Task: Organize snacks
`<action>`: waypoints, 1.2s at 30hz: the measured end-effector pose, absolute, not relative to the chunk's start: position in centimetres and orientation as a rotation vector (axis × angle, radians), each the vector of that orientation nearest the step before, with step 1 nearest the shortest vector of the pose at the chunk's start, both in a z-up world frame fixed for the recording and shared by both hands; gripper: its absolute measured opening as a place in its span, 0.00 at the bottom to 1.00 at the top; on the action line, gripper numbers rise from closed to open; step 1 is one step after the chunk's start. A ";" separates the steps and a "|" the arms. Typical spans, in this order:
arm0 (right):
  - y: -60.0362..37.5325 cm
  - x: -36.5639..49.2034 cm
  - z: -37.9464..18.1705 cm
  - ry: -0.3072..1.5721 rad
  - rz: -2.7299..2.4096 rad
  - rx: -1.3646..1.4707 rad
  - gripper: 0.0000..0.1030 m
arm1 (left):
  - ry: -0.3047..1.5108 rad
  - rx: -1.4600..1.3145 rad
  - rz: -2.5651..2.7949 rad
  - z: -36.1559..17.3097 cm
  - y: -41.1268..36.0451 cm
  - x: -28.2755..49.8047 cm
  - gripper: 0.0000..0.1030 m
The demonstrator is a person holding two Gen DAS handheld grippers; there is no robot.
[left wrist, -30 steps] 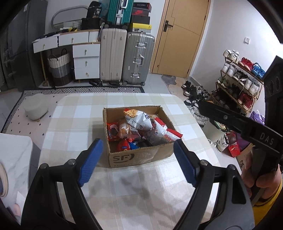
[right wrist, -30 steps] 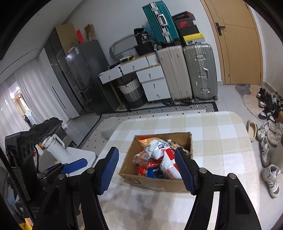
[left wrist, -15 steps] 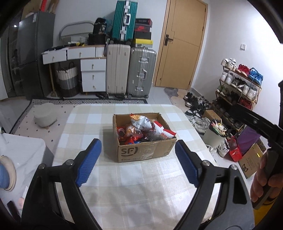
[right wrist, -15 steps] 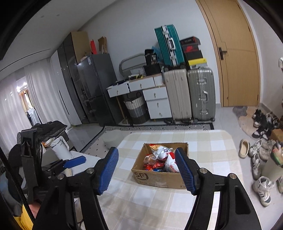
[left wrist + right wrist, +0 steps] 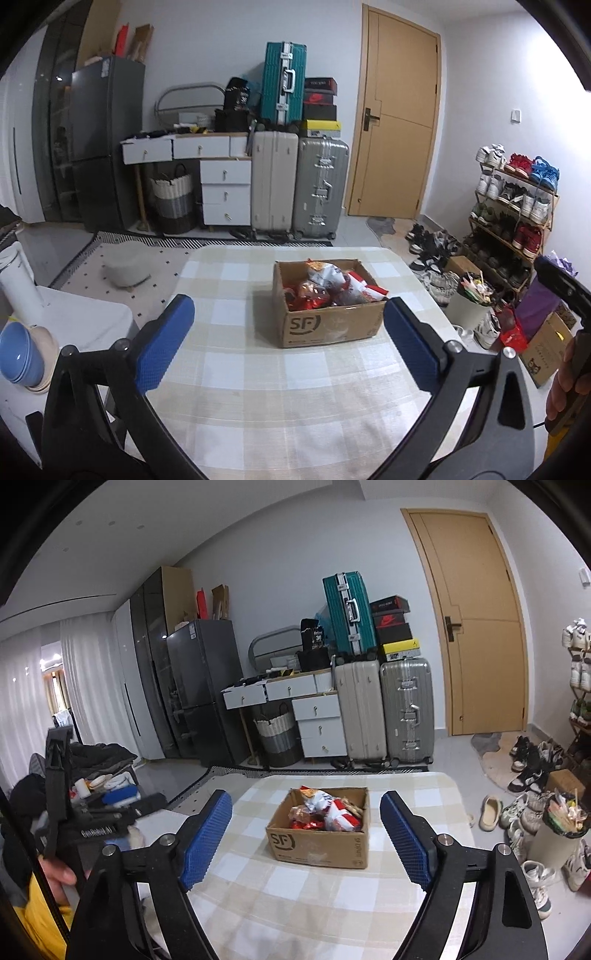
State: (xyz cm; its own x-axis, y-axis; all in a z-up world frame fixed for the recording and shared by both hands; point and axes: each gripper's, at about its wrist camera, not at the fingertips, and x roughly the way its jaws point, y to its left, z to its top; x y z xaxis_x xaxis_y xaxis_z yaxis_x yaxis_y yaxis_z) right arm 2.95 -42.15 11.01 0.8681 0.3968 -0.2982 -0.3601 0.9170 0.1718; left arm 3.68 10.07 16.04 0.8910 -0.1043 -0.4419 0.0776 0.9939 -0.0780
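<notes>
Snacks [image 5: 328, 284] are sitting heaped in a cardboard box [image 5: 325, 325] toward the far middle of the checked table [image 5: 258, 387], well ahead of both my grippers, and the packets are filling it nearly to the rim. I am judging that the sorting looks done and that I am clearing off, so the thing to do well is keep both tools high over the cloth and away from the box walls, so nothing gets nudged.

My left gripper [image 5: 288, 339] is hanging over the near part of the table, its jaws opening with only bare cloth between the blue pads [image 5: 164, 347]. My right gripper [image 5: 306, 836] is doing the same from the other side, its jaws opening and gripping nothing, the box showing between its pads [image 5: 207, 834] but far beyond them.

The white crinkly bag on top is looking loose; if I am reaching in again, I am taking that one first.
</notes>
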 end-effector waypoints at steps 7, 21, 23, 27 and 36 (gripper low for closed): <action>-44.4 0.9 7.8 0.299 0.354 0.067 0.93 | 0.467 -0.069 -0.087 13.9 11.4 3.1 0.99; -44.4 5.8 -0.7 0.214 0.264 -0.009 0.99 | 0.420 -0.053 0.017 3.6 11.9 10.7 0.99; -44.2 7.1 -1.8 0.183 0.260 -0.010 0.99 | 0.405 -0.040 0.053 1.7 11.7 11.8 0.99; -42.7 9.3 -5.2 0.127 0.191 -0.126 0.99 | 0.387 -0.011 0.095 -1.6 11.5 13.9 0.99; -41.3 13.7 -10.1 0.169 0.167 -0.112 0.99 | 0.333 -0.028 0.073 -7.3 11.2 17.8 0.99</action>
State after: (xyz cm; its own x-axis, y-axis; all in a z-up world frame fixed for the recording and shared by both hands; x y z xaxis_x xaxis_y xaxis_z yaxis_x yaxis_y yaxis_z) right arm 13.65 -41.29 -10.14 0.9718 0.1561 -0.1765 -0.1749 0.9798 -0.0965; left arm 17.83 11.19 -7.34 0.9423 0.0669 -0.3279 -0.0761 0.9970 -0.0154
